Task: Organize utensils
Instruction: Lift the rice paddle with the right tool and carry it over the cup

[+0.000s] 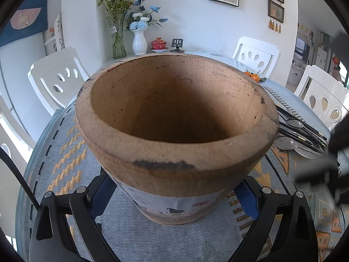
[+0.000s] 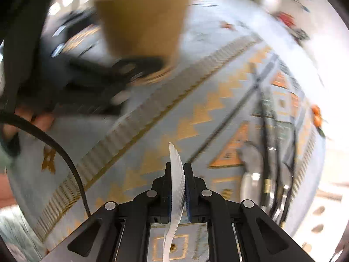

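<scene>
Left gripper point(image 1: 174, 198) clamps wooden pot point(image 1: 174, 118); beside the pot, right gripper point(image 2: 177, 187) pinches a dimpled spoon point(image 2: 175, 170); remaining cutlery point(image 1: 301, 128) right of pot.

Close wrist views, shared wooden pot point(image 1: 174, 118)

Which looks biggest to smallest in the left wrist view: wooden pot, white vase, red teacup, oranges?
1. Wooden pot, though it sits nearest the camera, which inflates it.
2. White vase.
3. Red teacup and oranges look alike; no ranking.
</scene>
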`<state>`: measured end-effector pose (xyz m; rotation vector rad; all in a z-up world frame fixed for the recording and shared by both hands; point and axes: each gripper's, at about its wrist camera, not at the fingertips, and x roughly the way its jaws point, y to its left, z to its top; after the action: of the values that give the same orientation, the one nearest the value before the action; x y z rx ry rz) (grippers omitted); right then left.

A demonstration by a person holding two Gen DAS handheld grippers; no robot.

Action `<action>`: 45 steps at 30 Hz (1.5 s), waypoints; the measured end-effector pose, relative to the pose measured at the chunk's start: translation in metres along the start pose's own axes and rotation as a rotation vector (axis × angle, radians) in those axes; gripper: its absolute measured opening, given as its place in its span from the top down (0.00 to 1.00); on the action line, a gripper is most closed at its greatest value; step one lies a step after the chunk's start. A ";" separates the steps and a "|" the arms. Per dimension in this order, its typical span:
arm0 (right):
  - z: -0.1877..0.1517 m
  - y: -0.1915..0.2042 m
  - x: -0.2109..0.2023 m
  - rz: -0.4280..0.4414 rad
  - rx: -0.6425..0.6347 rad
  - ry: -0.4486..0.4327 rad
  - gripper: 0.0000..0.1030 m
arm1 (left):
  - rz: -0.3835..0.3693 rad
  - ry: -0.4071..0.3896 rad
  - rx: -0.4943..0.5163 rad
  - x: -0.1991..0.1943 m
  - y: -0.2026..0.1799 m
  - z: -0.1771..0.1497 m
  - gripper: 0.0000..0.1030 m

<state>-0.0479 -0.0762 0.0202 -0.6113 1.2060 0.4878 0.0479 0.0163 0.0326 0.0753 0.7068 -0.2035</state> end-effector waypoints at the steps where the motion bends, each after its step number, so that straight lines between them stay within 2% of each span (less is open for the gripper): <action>1: 0.005 -0.010 -0.006 -0.028 0.049 0.001 0.92 | 0.000 0.000 -0.001 0.000 0.000 0.000 0.07; 3: 0.014 -0.032 -0.009 -0.055 0.145 0.028 0.92 | 0.000 0.000 0.000 -0.001 -0.001 0.000 0.07; 4: 0.017 -0.044 -0.005 -0.050 0.220 0.058 0.92 | 0.000 0.000 -0.001 -0.001 0.000 0.000 0.07; 8: 0.028 -0.071 0.023 -0.008 0.356 0.149 0.92 | -0.001 0.000 -0.002 -0.001 -0.002 0.000 0.07; 11: 0.030 -0.079 0.038 0.107 0.424 0.199 0.92 | -0.004 0.000 -0.005 0.000 -0.001 0.000 0.07; 19: 0.034 -0.105 0.051 0.181 0.429 0.225 0.91 | -0.006 -0.001 -0.008 -0.001 -0.001 0.000 0.07; 20: 0.053 -0.114 0.060 0.191 0.428 0.230 0.90 | -0.006 -0.001 -0.009 -0.001 -0.001 0.000 0.07; 25: 0.069 -0.125 0.068 0.246 0.432 0.246 0.89 | -0.007 -0.001 -0.011 -0.001 -0.001 0.000 0.07; 30: 0.069 -0.167 0.087 0.324 0.484 0.258 0.89 | -0.010 -0.001 -0.014 -0.001 0.000 0.000 0.07; 34: 0.065 -0.175 0.081 0.281 0.480 0.200 0.90 | -0.010 -0.001 -0.014 -0.001 0.000 0.000 0.07; 38: 0.063 -0.186 0.054 0.239 0.487 0.085 0.92 | -0.010 -0.001 -0.013 -0.001 0.000 0.000 0.07; 41: 0.066 -0.201 0.018 0.233 0.511 -0.039 0.93 | -0.010 -0.001 -0.013 -0.001 0.001 0.000 0.07; 45: 0.069 -0.214 -0.041 0.207 0.554 -0.264 0.93 | -0.011 -0.002 -0.014 -0.001 0.002 0.000 0.07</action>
<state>0.1272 -0.1908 0.1132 0.0522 1.0899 0.3691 0.0471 0.0181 0.0330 0.0577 0.7072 -0.2095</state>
